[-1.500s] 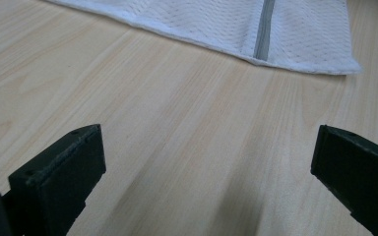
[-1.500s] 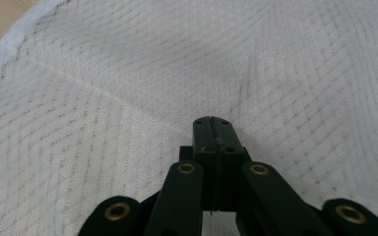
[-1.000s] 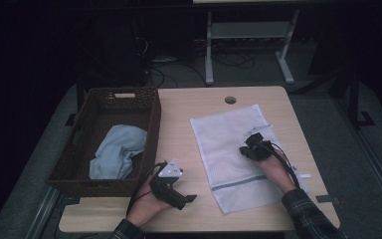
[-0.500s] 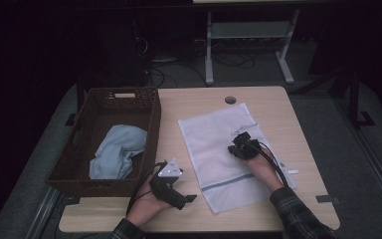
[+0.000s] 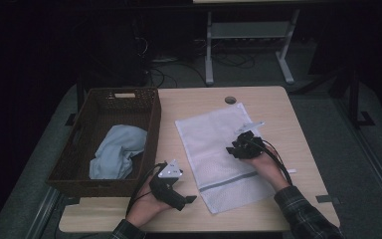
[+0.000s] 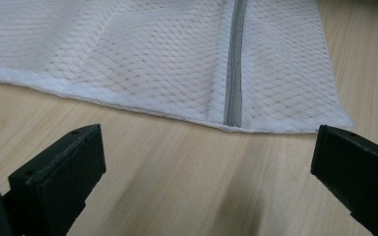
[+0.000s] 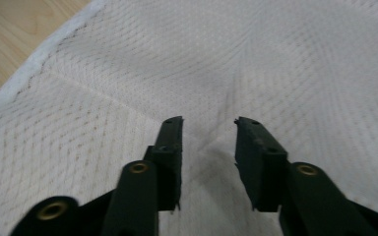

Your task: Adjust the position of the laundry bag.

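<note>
Mesh bag (image 5: 226, 154) lies flat mid-table, right of the wicker basket (image 5: 144, 139) holding a blue cloth (image 5: 115, 152); my right gripper (image 5: 241, 147) rests on it, its jaws just parted, nothing pinched; my left gripper (image 5: 171, 191) gapes wide near its zip (image 6: 232, 64) corner, bare wood (image 6: 187, 172) between.

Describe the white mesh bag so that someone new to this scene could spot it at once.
On the wooden table, right of the brown wicker basket, a flat white mesh bag lies under the right gripper. A grey zipper crosses its near end, unlike the crumpled blue cloth.
</note>
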`<state>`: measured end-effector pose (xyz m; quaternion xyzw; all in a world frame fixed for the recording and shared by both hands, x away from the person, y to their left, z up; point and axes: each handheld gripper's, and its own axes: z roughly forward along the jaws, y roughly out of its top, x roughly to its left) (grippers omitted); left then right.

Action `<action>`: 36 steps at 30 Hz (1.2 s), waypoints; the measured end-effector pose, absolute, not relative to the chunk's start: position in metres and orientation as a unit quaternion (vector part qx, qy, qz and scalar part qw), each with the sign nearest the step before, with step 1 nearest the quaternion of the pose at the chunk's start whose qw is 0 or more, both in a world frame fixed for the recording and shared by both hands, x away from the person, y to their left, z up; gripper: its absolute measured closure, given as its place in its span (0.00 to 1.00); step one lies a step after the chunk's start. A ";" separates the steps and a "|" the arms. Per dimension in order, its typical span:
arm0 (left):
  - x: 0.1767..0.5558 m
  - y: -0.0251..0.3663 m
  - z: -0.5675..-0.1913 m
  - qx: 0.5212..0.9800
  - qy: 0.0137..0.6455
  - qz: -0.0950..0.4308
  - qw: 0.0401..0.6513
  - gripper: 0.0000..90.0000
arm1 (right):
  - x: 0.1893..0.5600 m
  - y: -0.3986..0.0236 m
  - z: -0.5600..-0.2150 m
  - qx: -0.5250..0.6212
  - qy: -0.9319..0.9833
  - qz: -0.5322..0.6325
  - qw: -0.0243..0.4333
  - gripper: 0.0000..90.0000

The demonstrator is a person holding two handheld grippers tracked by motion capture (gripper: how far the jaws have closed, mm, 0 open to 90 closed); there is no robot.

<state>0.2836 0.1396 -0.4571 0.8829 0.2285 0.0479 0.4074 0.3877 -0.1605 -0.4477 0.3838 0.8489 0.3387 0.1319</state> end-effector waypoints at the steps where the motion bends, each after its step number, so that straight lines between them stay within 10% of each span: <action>1: 0.283 0.140 -0.457 0.883 0.228 0.048 0.407 0.00 | 0.387 -0.164 -0.446 0.384 0.847 0.344 0.128 0.64; 13: 0.281 0.140 -0.458 0.883 0.229 0.046 0.407 0.00 | 0.374 -0.201 -0.424 0.391 0.821 0.402 0.106 0.45; 36: 0.281 0.140 -0.459 0.885 0.226 0.049 0.404 0.00 | 0.326 -0.262 -0.431 0.397 0.818 0.402 0.110 0.42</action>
